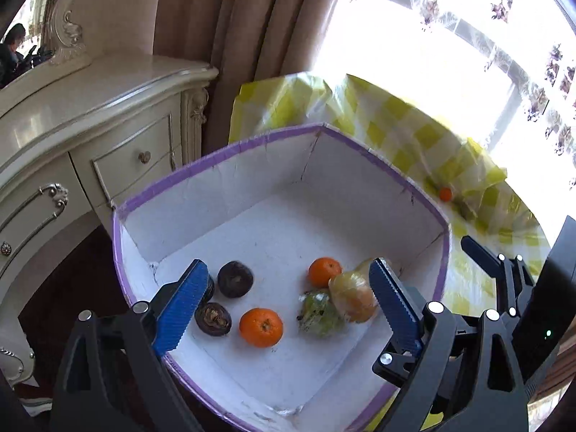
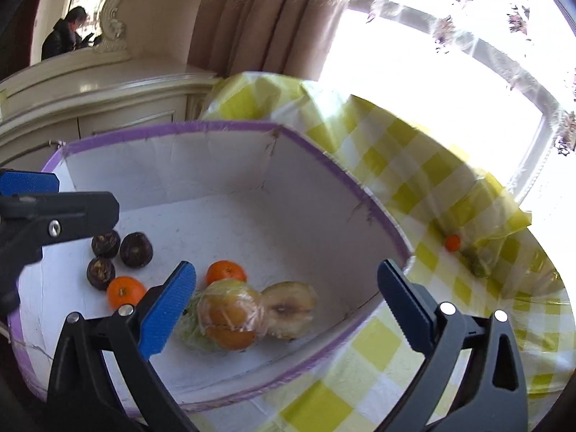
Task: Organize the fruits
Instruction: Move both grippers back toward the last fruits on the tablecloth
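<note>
A white box with a purple rim (image 1: 230, 151) (image 2: 172, 129) holds two tangerines (image 1: 261, 326) (image 2: 226, 270), several dark round fruits (image 1: 235, 278) (image 2: 136, 250), a green wrapped fruit (image 1: 318, 311), a plastic-wrapped orange fruit (image 1: 351, 297) (image 2: 230, 313) and a halved pale fruit (image 2: 288, 307). My left gripper (image 1: 288, 280) is open and empty above the fruits in the box. My right gripper (image 2: 288, 280) is open and empty over the box's right side. A small orange fruit (image 1: 445, 194) (image 2: 452, 242) lies on the tablecloth outside the box.
The table has a yellow-and-white checked cloth (image 2: 396, 165), bunched at the right. A cream dresser (image 1: 90, 136) stands left of the box. Curtains (image 1: 252, 18) and a bright window (image 2: 432, 72) are behind. The left gripper's body (image 2: 54, 216) shows at the right wrist view's left edge.
</note>
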A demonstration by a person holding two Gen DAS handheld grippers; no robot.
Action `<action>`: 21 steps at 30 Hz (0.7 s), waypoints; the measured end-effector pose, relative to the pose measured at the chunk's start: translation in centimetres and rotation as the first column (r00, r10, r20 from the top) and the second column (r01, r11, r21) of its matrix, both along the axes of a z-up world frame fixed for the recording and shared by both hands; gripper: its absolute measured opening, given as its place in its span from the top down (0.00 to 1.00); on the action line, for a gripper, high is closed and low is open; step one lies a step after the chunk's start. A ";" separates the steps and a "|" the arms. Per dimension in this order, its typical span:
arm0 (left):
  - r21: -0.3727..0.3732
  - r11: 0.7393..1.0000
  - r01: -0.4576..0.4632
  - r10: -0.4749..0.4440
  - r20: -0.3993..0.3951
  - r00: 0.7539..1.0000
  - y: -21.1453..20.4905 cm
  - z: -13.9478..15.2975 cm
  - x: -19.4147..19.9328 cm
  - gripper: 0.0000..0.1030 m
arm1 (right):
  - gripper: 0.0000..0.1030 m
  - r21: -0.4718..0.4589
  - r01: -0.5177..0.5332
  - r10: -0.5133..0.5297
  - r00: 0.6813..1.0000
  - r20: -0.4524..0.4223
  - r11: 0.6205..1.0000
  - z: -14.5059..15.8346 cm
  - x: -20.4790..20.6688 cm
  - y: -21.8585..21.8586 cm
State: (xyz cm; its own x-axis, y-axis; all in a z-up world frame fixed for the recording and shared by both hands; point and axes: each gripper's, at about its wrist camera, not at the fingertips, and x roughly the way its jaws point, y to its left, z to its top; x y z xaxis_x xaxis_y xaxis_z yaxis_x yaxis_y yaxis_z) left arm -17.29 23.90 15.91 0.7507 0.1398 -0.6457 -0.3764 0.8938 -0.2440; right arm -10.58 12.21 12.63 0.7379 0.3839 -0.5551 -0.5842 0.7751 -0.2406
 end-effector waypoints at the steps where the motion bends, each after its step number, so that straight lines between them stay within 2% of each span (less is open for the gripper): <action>1: 0.022 1.000 0.001 -0.002 0.057 0.998 -0.9 1.0 -0.3 0.15 | 0.02 0.065 0.000 -0.002 1.000 0.024 0.998 0.8 -0.1 -1.5; 3: 0.078 0.997 0.021 -0.034 0.162 0.986 -3.3 2.9 -0.6 0.15 | 0.02 0.185 0.033 -0.043 0.998 0.050 0.982 1.8 0.1 -4.8; 5: 0.154 0.986 0.061 -0.096 0.232 0.968 -6.3 4.1 -0.3 0.14 | 0.02 0.304 0.067 -0.087 0.995 0.053 0.950 2.1 0.7 -8.5; 7: 0.239 0.963 0.124 -0.185 0.254 0.949 -9.8 4.4 0.6 0.14 | 0.02 0.411 0.109 -0.139 0.989 0.044 0.905 1.7 1.4 -12.6; 9: 0.313 0.926 0.212 -0.291 0.235 0.927 -13.3 4.0 1.9 0.14 | 0.02 0.460 0.192 -0.218 0.976 0.003 0.867 0.8 2.7 -16.1; 12: 0.383 0.862 0.332 -0.422 0.180 0.888 -18.1 2.2 4.5 0.14 | 0.02 0.448 0.346 -0.337 0.936 -0.102 0.825 -0.9 5.0 -20.7; 15: 0.389 0.819 0.423 -0.508 0.148 0.848 -21.8 0.2 7.3 0.14 | 0.02 0.436 0.466 -0.440 0.883 -0.165 0.770 -2.7 7.2 -24.9; 18: 0.320 0.819 0.477 -0.539 0.141 0.831 -23.9 -1.8 10.8 0.14 | 0.02 0.388 0.568 -0.520 0.823 -0.231 0.726 -4.2 9.8 -28.2; 20: 0.269 0.842 0.468 -0.517 0.150 0.843 -24.5 -3.1 13.5 0.14 | 0.02 0.330 0.634 -0.572 0.773 -0.273 0.699 -5.5 11.8 -29.9; 21: 0.251 0.853 0.457 -0.501 0.154 0.852 -24.8 -3.7 14.9 0.14 | 0.02 0.309 0.651 -0.585 0.759 -0.287 0.693 -6.1 12.7 -30.5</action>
